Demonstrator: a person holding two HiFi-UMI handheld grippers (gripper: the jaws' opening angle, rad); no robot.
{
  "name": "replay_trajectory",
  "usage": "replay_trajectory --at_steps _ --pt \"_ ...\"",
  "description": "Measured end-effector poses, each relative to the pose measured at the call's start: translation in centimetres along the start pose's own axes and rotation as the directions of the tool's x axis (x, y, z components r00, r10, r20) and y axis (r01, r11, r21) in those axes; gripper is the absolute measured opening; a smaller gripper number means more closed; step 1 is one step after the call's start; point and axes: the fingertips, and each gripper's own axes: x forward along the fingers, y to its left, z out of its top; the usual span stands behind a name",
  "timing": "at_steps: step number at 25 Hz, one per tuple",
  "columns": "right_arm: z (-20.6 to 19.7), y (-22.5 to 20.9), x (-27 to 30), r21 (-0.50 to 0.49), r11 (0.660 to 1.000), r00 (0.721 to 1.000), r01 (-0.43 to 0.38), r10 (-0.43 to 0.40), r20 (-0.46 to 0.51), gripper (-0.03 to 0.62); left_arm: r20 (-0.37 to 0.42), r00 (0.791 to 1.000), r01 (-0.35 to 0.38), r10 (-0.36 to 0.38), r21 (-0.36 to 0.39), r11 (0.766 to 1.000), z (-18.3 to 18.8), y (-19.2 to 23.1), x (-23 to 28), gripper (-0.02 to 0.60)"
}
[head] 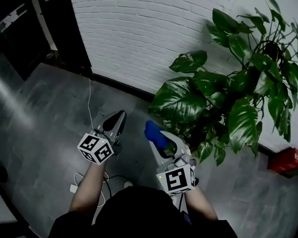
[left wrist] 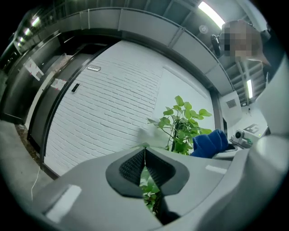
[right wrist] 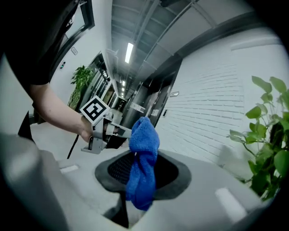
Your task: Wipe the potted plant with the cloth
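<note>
- Against white brick wall (head: 144,35): broad-leaved green potted plant (head: 231,91).
- Right gripper (head: 160,142) pinches bunched blue microfibre cloth (head: 154,133), near leaves.
- Left gripper (left wrist: 144,153) jaws pressed together, empty.

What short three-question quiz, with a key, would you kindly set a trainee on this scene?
1. True or false: the right hand-held gripper is shut on the blue cloth.
2. What does the potted plant stand in front of? A. a white brick wall; B. a wooden fence; C. a glass window.
3. Fill the gap: the jaws of the left hand-held gripper are ____, with nothing held between them.

Key: 1 true; 2 A; 3 shut.
</note>
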Motion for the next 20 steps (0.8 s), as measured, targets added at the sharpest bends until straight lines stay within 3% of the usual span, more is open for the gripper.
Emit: replay_trajectory --at_steps 6,12,15,20 --pt "2.0 -0.9 6.7 0.036 0.997 0.997 0.070 -0.071 0.026 0.106 -0.035 0.997 0.074 -0.075 -0.013 0.997 0.1 5.4 2.9 0.009" --pt "0.6 -7.5 8.6 0.069 0.981 0.983 0.179 -0.181 0.022 0.106 -0.063 0.989 0.131 -0.134 -0.054 0.990 -1.0 7.6 9.2 0.009" --pt "0.5 -10.0 9.2 0.090 0.977 0.979 0.194 -0.198 0.048 0.106 -0.078 0.983 0.159 -0.166 -0.092 0.983 -1.5 7.9 12.3 0.009" --pt "-0.2 -14.2 9.9 0.072 0.961 0.961 0.267 -0.271 0.050 0.106 -0.118 0.968 0.216 -0.220 -0.047 0.975 -2.1 8.6 18.1 0.009"
